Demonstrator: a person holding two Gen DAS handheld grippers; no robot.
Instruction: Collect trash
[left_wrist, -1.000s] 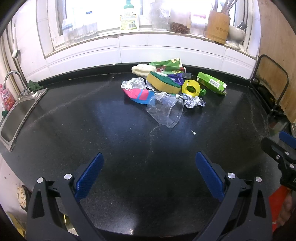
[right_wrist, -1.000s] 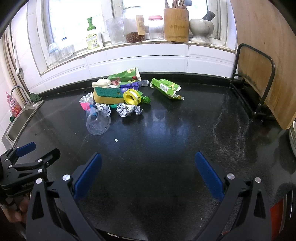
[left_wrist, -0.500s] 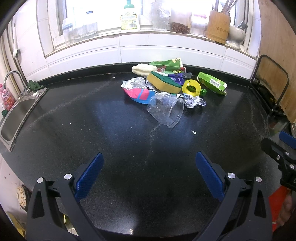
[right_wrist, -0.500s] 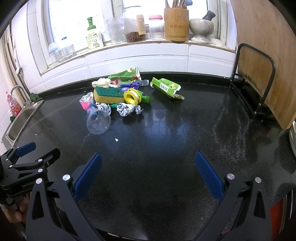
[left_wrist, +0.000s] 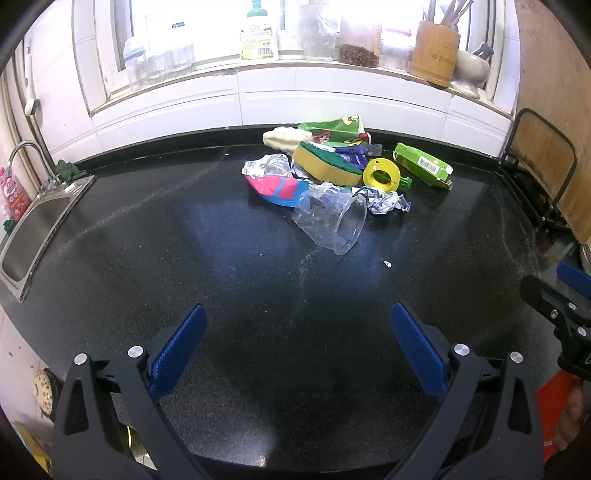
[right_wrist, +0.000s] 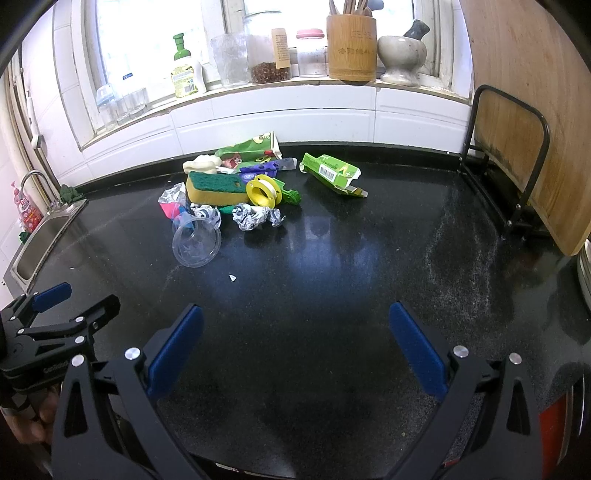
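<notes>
Trash pile (left_wrist: 332, 173) sits on the table (left_wrist: 221, 280) toward the back, just in front of the window ledge (left_wrist: 314, 70). All places relative to the sponge (left_wrist: 327, 164) at the pile's centre: cup (left_wrist: 332, 221) on its side in front of it, mouth toward the cameras; foil ball (left_wrist: 386, 199) front-right; yellow spool (left_wrist: 381, 174) touching on the right; green carton (left_wrist: 423, 166) further right, apart from the heap; pink-blue wrapper (left_wrist: 277, 188) and foil scrap (left_wrist: 266, 166) on the left; green snack bag (left_wrist: 334, 129) and a pale lump (left_wrist: 282, 136) behind. Tiny white scrap (left_wrist: 386, 263) well in front, alone.

Left gripper (left_wrist: 295, 347) spread wide, holding nothing, well short of the pile. Right gripper (right_wrist: 293, 347) same: wide, nothing held, well short.

Change over the last second: next to none. Pile looks identical, both grippers in about the same spot, view barely shifted. Judgement: collection not started, still the pre-approach pause; cup is nearest, likely first pick. No bin in view.
</notes>
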